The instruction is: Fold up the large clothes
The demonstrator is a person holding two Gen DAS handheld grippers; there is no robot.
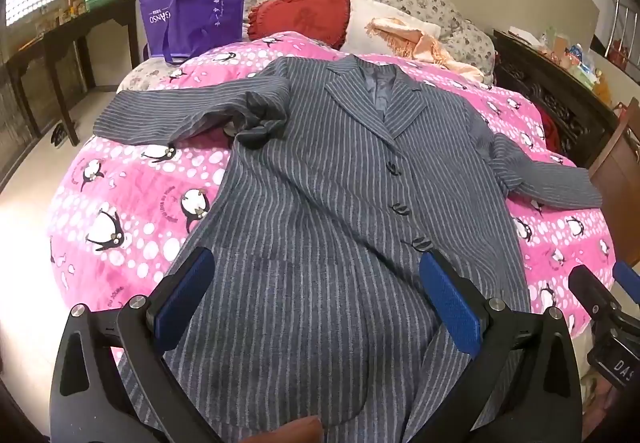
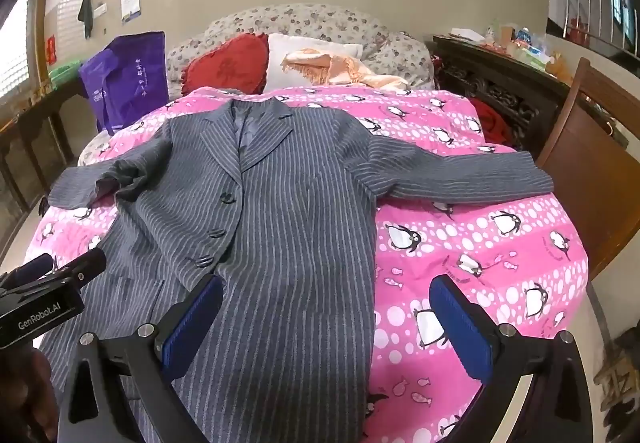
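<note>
Left gripper (image 1: 316,299): seen low in frame, jaws spread wide, nothing pinched, held above the lower front of the coat. Right gripper (image 2: 326,323): likewise spread, empty, over the coat's hem edge. Grey pinstriped coat (image 1: 320,171): laid flat, buttoned, sleeves outstretched, at frame centre on the pink penguin quilt (image 1: 132,211). Red heart cushion (image 1: 300,15) and purple bag (image 1: 192,7): beyond, upper left.
</note>
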